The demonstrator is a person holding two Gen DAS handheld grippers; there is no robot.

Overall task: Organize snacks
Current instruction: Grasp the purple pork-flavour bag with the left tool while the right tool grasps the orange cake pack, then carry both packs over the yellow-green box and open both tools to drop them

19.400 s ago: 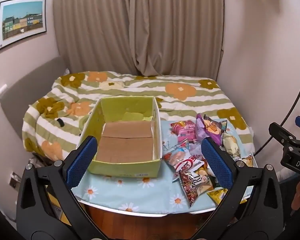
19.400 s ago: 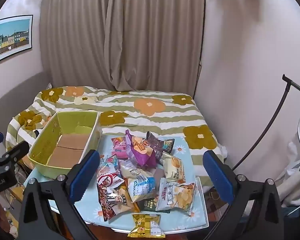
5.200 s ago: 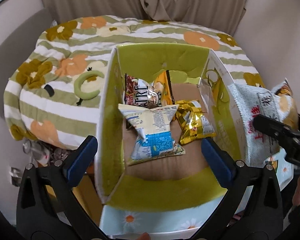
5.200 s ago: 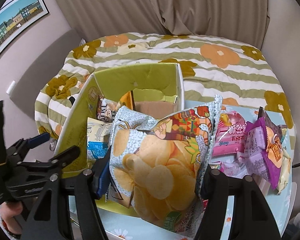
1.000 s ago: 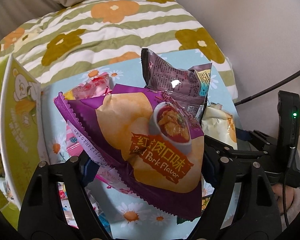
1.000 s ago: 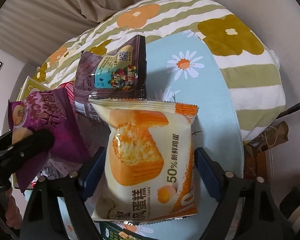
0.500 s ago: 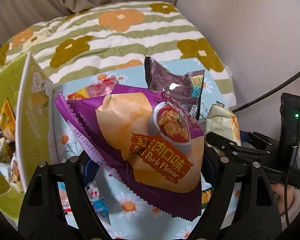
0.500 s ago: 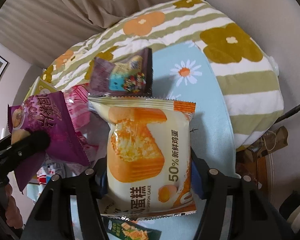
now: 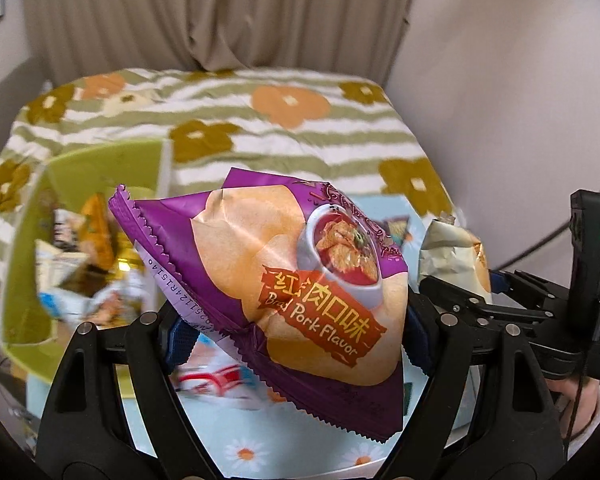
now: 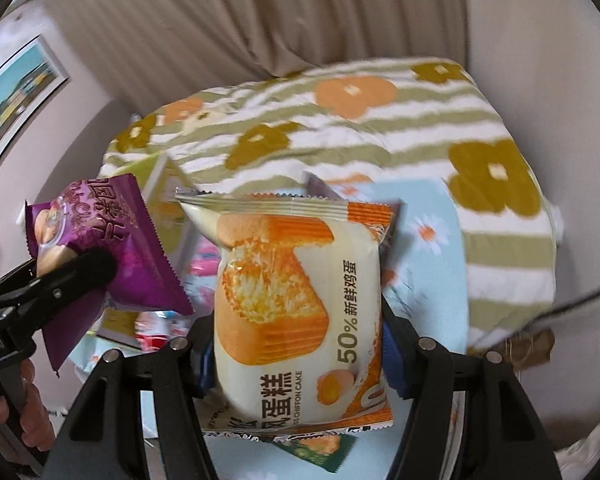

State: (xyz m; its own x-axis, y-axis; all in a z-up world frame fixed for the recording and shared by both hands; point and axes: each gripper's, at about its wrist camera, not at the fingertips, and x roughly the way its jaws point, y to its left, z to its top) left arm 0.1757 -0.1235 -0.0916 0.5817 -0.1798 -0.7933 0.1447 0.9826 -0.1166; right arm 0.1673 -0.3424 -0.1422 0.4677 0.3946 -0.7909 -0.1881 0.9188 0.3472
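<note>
Purple chip bag point(image 9: 284, 276) is clamped in the left gripper point(image 9: 296, 332); cake packet point(image 10: 300, 312) is clamped in the right gripper point(image 10: 296, 364).

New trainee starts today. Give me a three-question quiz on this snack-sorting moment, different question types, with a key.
1. True or false: the left hand-held gripper holds a purple chip bag.
2. Multiple choice: the right hand-held gripper is shut on A) a cake packet B) a bottle C) nothing.
3. Fill in: the snacks already sorted lie in the green ____.

Key: 1 true; 2 A; 3 box.
</note>
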